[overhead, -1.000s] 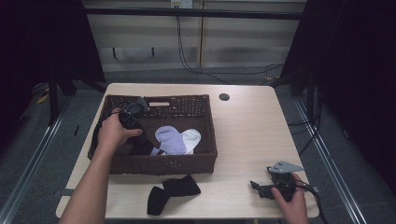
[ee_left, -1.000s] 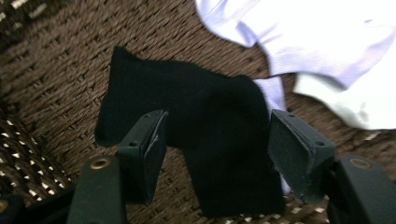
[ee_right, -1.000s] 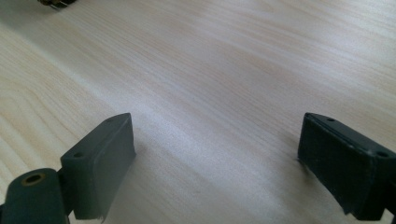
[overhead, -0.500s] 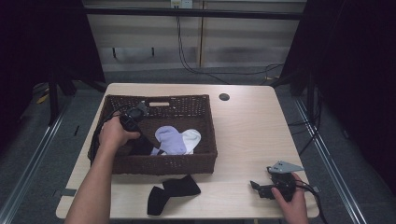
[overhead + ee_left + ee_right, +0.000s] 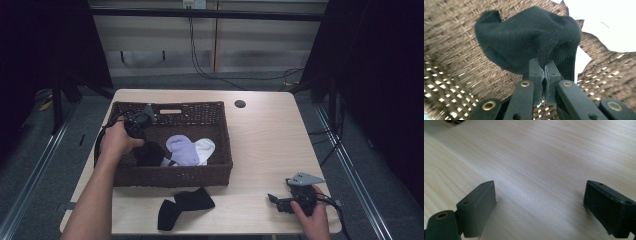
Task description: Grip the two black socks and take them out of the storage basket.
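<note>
A dark wicker basket stands on the left half of the table. Inside it, my left gripper points down and is shut on a black sock. In the left gripper view the jaws pinch a fold of this black sock just above the woven basket floor; the left gripper holds it bunched. A lilac sock and a white sock lie beside it in the basket. My right gripper rests open near the table's front right, and the right gripper has only bare wood between its jaws.
Another black sock lies flat on the wooden table in front of the basket. A round cable hole sits near the far edge. Dark floor and rails surround the table.
The left hand has shifted slightly left and toward the person inside the basket, the black sock still pinched. The right gripper has not moved.
</note>
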Demonstrator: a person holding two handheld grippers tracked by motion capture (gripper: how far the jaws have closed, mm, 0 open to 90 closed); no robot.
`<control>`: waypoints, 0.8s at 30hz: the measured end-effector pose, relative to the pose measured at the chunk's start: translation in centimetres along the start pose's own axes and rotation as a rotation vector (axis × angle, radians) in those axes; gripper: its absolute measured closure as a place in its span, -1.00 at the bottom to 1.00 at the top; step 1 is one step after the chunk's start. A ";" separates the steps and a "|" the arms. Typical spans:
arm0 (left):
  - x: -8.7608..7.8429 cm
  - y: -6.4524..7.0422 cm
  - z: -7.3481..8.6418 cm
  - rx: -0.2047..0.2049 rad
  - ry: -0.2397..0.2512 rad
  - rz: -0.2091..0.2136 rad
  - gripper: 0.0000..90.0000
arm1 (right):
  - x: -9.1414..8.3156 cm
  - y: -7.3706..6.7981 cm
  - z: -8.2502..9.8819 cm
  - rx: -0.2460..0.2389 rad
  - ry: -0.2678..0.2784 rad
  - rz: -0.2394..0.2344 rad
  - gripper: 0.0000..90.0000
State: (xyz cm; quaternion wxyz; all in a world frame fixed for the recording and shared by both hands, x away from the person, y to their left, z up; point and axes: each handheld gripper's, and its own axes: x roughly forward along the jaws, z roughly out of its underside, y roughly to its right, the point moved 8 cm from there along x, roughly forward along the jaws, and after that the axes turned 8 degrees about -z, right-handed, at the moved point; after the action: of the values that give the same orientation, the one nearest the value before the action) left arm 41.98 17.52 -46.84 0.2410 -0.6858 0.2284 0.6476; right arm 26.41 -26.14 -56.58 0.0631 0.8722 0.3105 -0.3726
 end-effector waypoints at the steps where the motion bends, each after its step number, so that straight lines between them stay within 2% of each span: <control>1: -0.6 0.1 0.0 0.006 0.007 0.001 0.92 | 0.0 0.0 0.0 0.000 0.000 0.000 -0.77; 2: -0.9 0.2 0.0 -0.005 0.012 0.003 0.92 | 0.0 0.0 0.0 0.000 0.000 0.000 -0.77; 11: -4.5 0.8 -0.1 0.014 0.060 0.008 0.92 | 0.0 0.0 0.0 0.002 0.001 0.000 -0.77; 15: -6.1 1.2 0.0 0.011 0.073 0.009 0.92 | 0.0 0.0 0.0 -0.002 0.003 0.001 -0.77; 24: -9.3 2.1 0.4 0.037 0.084 0.013 0.93 | 0.0 0.0 0.0 -0.003 0.003 0.001 -0.77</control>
State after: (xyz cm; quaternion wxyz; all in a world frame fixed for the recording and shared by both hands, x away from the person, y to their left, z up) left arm 39.77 16.12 -37.61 0.2397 -0.7065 0.2546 0.6153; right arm 26.46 -26.14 -56.57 0.0643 0.8728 0.3110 -0.3707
